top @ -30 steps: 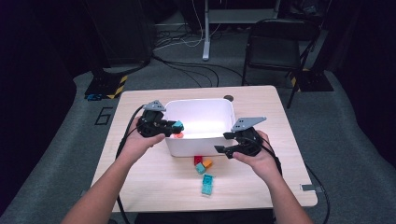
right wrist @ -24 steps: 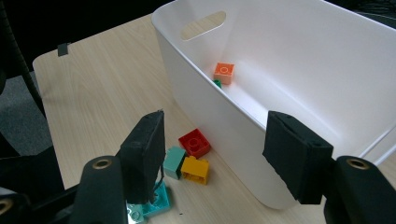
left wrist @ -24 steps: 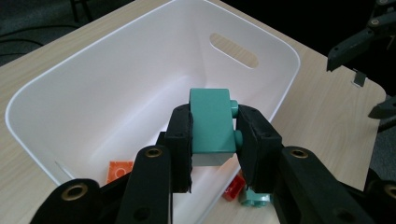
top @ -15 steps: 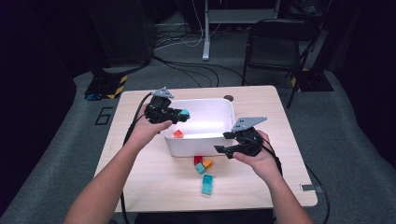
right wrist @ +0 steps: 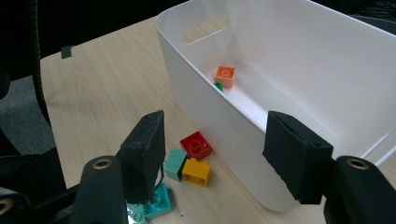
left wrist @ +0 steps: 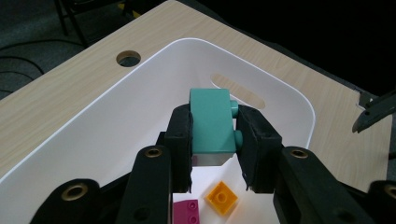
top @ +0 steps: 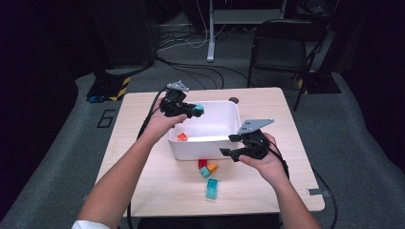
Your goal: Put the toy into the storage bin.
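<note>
Left claw (left wrist: 212, 140) clamped on a teal brick (left wrist: 211, 120), smooth plastic with round studs on its side, held over the white bin (left wrist: 116, 121) at frame centre. Glossy rounded bin walls, oval handle slot in the far end. Right claw (right wrist: 224, 154) apart, padded black jaws astride the bin's near wall, gripping nothing. Pale wood-grain table (top: 143, 171). Red, yellow and teal bricks (right wrist: 189, 161) lower left, orange brick (right wrist: 225, 75) inside the bin. No readable writing
</note>
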`<state>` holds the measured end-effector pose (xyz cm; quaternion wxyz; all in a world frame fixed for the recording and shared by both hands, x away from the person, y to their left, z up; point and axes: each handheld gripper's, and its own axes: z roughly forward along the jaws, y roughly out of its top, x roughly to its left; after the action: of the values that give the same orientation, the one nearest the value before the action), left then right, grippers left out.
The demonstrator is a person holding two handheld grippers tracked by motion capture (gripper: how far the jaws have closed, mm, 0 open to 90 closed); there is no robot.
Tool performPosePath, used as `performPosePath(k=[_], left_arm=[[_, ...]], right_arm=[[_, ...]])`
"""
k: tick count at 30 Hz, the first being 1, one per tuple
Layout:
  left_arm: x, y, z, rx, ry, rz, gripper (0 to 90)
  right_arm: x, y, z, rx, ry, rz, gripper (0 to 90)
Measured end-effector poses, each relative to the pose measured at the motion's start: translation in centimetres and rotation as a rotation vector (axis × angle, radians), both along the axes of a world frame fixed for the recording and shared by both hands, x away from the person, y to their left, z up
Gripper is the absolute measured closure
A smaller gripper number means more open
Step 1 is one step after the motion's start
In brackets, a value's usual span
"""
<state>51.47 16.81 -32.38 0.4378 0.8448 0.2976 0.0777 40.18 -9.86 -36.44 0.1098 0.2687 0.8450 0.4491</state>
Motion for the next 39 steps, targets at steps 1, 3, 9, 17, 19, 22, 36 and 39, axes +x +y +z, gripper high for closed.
performPosePath(k=[1,3,9,17,19,22,36,39], left_arm=[[0.2,-0.1,-0.1,0.001,0.004,-0.004,67.3],[0.7,-0.5,-0.5,0.012,0.008,-0.013,67.3],[1.8,-1.3,-1.7,0.017,0.030,-0.023,67.3],[3.0,-2.3,-3.0,0.020,0.041,-0.029,67.3],[3.3,-2.6,-3.3,0.024,0.045,-0.032,67.3],[3.8,-3.1,-3.8,0.022,0.045,-0.031,67.3],[5.4,-4.4,-6.0,0.076,0.052,-0.010,66.7],[5.4,-4.2,-6.0,0.080,0.062,-0.003,62.7]], right_arm=[[0.0,-0.1,0.0,0.000,-0.002,-0.001,37.7],[0.1,-0.1,0.0,0.001,-0.005,0.001,37.7],[0.1,0.0,-0.2,-0.001,0.005,0.003,37.7],[0.1,0.1,-0.2,-0.002,0.005,0.010,37.7],[0.1,0.2,-0.2,-0.003,0.005,0.012,37.7],[0.1,0.2,-0.3,-0.003,0.003,0.016,37.7],[0.1,0.3,-0.2,-0.001,-0.001,0.025,37.7],[0.1,0.2,-0.2,0.001,0.002,0.022,37.7]])
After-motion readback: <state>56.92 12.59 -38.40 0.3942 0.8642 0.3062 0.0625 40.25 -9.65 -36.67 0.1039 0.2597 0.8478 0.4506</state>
